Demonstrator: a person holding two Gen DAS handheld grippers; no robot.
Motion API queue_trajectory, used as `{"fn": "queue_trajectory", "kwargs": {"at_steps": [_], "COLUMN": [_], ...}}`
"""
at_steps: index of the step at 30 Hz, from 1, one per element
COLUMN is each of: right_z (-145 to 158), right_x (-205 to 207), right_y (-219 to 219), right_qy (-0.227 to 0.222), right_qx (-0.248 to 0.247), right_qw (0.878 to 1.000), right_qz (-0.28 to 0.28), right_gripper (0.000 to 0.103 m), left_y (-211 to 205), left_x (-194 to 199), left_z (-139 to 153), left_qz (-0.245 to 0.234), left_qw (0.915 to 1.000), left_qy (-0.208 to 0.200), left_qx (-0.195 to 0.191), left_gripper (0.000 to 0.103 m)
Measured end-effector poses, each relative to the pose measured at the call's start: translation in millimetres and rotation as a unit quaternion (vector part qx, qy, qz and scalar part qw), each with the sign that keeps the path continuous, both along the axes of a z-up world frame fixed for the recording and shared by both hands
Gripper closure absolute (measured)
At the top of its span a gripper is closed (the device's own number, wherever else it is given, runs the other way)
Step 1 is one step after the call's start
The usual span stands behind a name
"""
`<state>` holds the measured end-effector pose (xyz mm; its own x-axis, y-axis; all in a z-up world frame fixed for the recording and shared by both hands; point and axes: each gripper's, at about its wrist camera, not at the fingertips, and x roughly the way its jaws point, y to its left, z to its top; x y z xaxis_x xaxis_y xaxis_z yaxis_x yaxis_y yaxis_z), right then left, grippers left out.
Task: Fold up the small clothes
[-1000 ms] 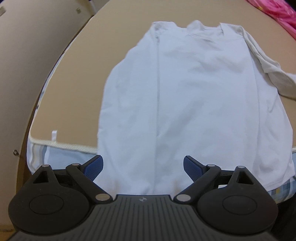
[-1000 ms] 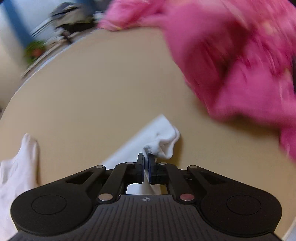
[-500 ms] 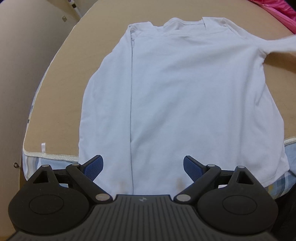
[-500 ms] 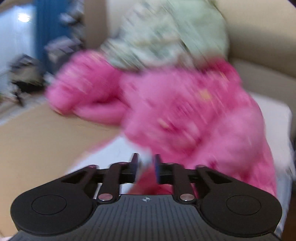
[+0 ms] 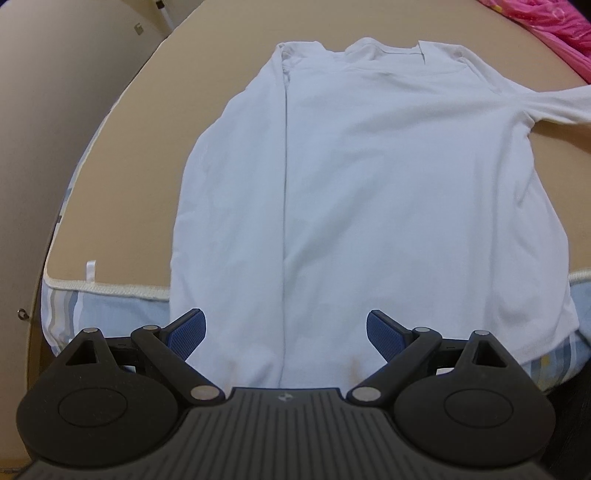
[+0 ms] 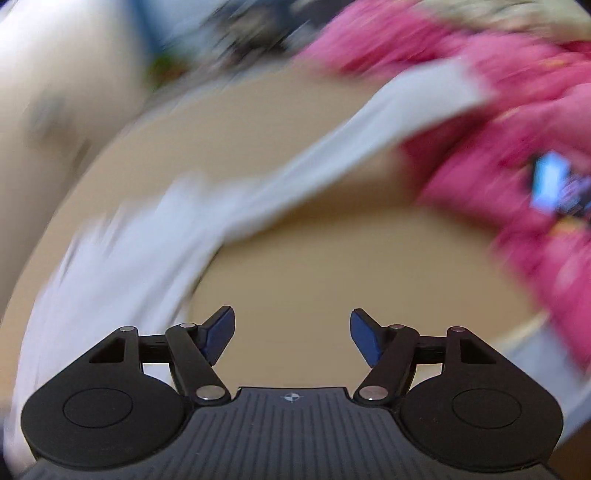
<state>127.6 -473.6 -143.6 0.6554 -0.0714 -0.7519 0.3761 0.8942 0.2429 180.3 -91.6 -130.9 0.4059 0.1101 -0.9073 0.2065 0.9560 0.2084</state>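
Sleeve work is the step in hand, as I judge it: the white shirt (image 5: 388, 192) lies face-down-flat on the tan bed surface (image 5: 122, 177), its left side already turned in along a straight crease, while the right sleeve (image 5: 554, 107) stretches outward toward the pink fabric pile (image 5: 546, 22). To do this well, that sleeve wants to be taken near its cuff, carried across the body and laid parallel to the existing crease, with the cloth kept taut enough that no wrinkle is trapped beneath. The right gripper (image 6: 291, 332) has just been opening, and its blue pads stand apart with nothing between them; in its blurred view the sleeve runs diagonally ahead and to the left, well clear of the fingertips. The left gripper (image 5: 286, 332) is released too, its jaws spread wide, hovering over the shirt's hem, which hangs slightly past the piped bed edge (image 5: 110, 290). The hem sits just ahead of and between those pads, though whether they brush the cloth I cannot tell.
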Motion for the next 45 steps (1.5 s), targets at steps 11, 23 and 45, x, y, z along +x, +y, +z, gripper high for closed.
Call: {"fn": "queue_trajectory", "kwargs": {"at_steps": [11,23,45], "right_z": [-80,-78,-75], "right_x": [-3,1,-8], "right_y": [163,138,161], "right_qy": [0.129,0.122,0.072], "right_qx": [-0.15,-0.148,-0.106], "right_qw": [0.968,0.979,0.989], "right_qz": [0.156,0.061,0.072], "right_gripper": [0.025,0.031,0.1], "left_y": [38,62,48], "left_x": [-40,-46,-44], "left_z": [-9,-3,-11], "left_qz": [0.007,0.038,0.019], "left_qw": [0.9999,0.9988,0.9996], "left_qy": [-0.005,-0.01,-0.007], "left_qx": [-0.015,-0.029,-0.022], "left_gripper": [0.007,0.006,0.004]}}
